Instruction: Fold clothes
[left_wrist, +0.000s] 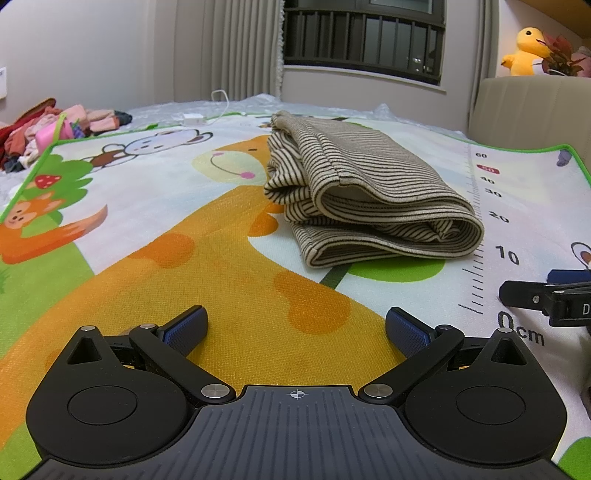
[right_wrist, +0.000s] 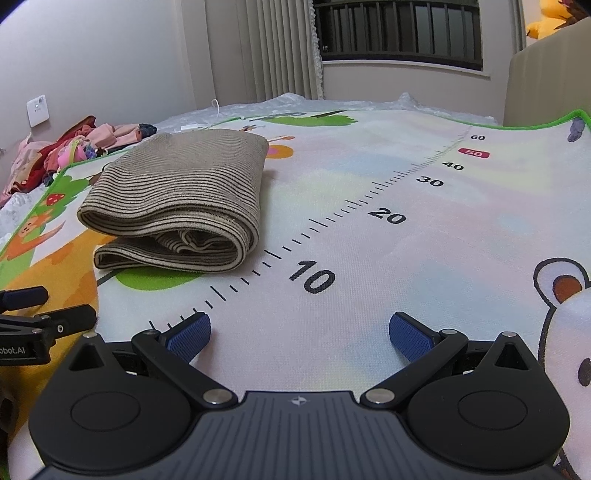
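Note:
A beige garment with thin dark stripes (left_wrist: 365, 195) lies folded into a thick bundle on the cartoon play mat (left_wrist: 147, 229); it also shows in the right wrist view (right_wrist: 177, 206). My left gripper (left_wrist: 297, 328) is open and empty, low over the mat, well short of the bundle. My right gripper (right_wrist: 300, 334) is open and empty, over the ruler print, to the right of the bundle. Each gripper shows at the edge of the other's view: the right one (left_wrist: 546, 301), the left one (right_wrist: 33, 314).
A pile of red and pink clothes (left_wrist: 48, 129) lies beyond the mat's far left corner. A white charger and cable (left_wrist: 194, 118) lie behind the mat. A beige headboard (left_wrist: 532, 110) with a yellow plush duck (left_wrist: 524, 51) stands at the right.

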